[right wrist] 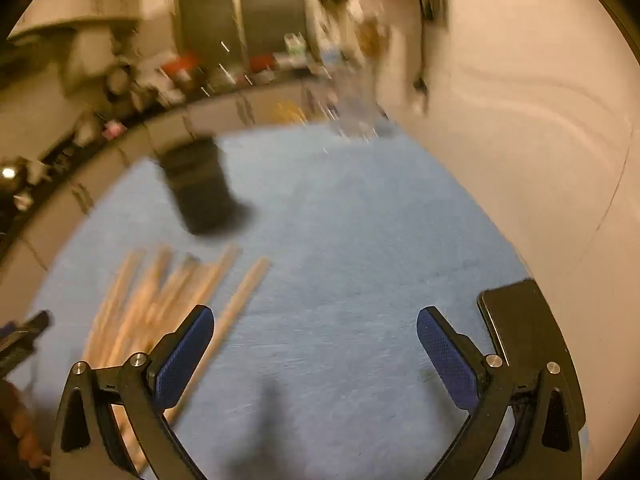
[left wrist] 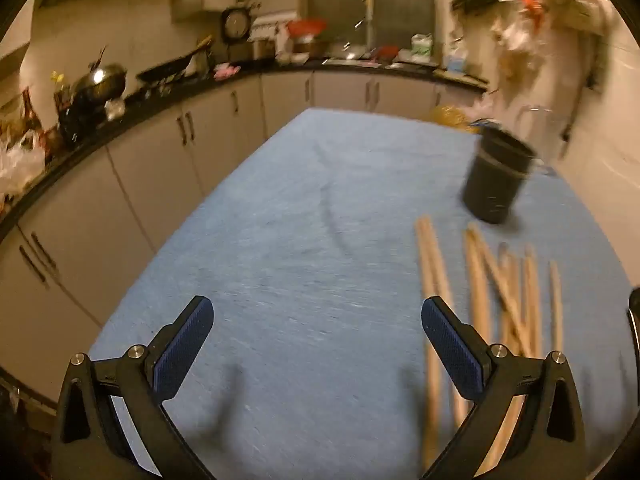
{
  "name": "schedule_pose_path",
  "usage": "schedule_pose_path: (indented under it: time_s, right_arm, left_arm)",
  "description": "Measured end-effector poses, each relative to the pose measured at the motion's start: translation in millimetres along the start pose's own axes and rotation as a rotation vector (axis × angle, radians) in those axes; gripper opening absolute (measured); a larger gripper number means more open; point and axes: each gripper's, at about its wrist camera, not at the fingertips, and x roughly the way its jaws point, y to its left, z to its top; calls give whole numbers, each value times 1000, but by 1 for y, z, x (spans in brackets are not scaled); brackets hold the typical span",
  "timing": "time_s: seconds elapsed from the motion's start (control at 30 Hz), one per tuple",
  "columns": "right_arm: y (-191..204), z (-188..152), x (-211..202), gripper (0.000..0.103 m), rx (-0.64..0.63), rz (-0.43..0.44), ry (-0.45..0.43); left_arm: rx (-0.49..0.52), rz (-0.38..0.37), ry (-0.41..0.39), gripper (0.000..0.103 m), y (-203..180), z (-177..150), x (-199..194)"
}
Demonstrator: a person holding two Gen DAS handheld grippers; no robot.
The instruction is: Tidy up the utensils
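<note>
Kitchen under dim, warm light. Pale cabinet fronts (left wrist: 224, 120) with dark handles are run beneath a dark countertop (left wrist: 160, 98) crowded with a wok (left wrist: 102, 82) and clutter. Clock (left wrist: 236, 24) set by the wall. Plain wall (right wrist: 520, 120) seen at right.

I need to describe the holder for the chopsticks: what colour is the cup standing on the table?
The cup is black; the left wrist view shows it best.

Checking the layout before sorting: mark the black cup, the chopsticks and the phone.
Black cup (left wrist: 496, 178): left wrist view, on its side wall.
Chopsticks (left wrist: 478, 280): left wrist view, on one stick's shaft.
Phone (right wrist: 520, 320): right wrist view, on its dark screen.
</note>
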Motion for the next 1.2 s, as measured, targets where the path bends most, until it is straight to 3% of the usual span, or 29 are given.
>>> schedule_pose_path:
  time_s: [0.17,0.47,1.2]
  right_arm:
    - [18,3,-22,103,-67,42,-86]
    - [29,-13,-32,103,-127,66,-84]
    - [22,-24,-63,103,-95,93,-121]
  left_arm:
    - [33,11,-47,103,-13,-2,-20]
    - [28,1,-58,103,-25,-16,-38]
    - [38,-18,-97,103,-33,-25,-71]
